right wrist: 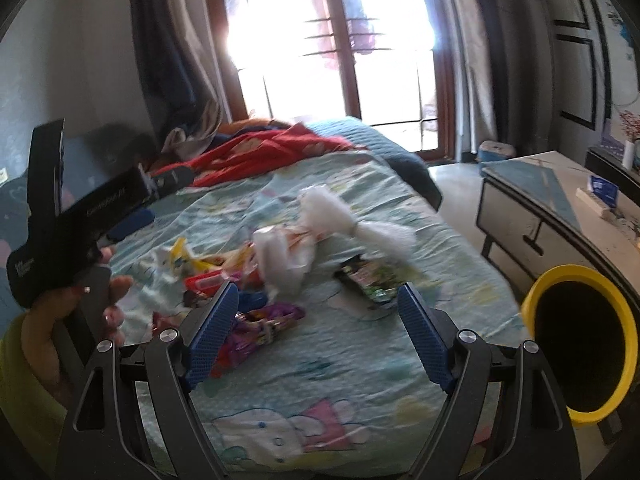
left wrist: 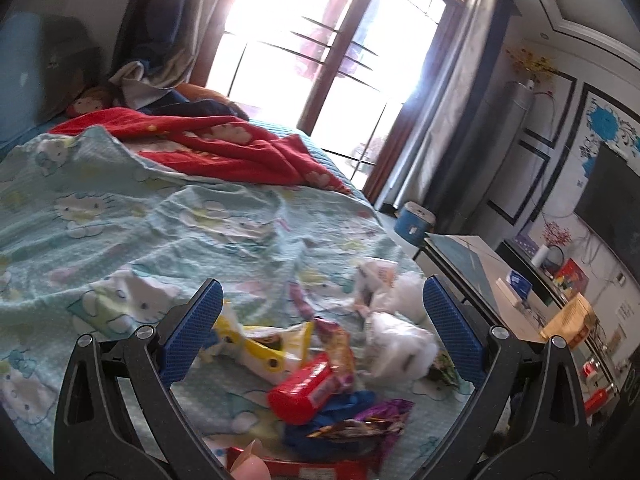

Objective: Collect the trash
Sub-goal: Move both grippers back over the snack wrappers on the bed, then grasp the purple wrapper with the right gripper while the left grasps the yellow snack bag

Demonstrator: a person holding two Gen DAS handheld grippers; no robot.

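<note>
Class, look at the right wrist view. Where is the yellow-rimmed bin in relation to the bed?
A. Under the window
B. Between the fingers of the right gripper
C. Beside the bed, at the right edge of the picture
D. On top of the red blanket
C: the bin shows at the right edge of the picture, beside the bed, apart from the litter and outside the open right gripper.

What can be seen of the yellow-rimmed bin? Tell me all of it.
The yellow-rimmed bin shows only in the right wrist view, at the right edge beside the bed. Its round mouth faces the camera: a smooth, plastic-looking yellow rim around a dark interior, where no contents can be made out. Its base and outer wall are mostly hidden. Neither gripper touches it.
</note>
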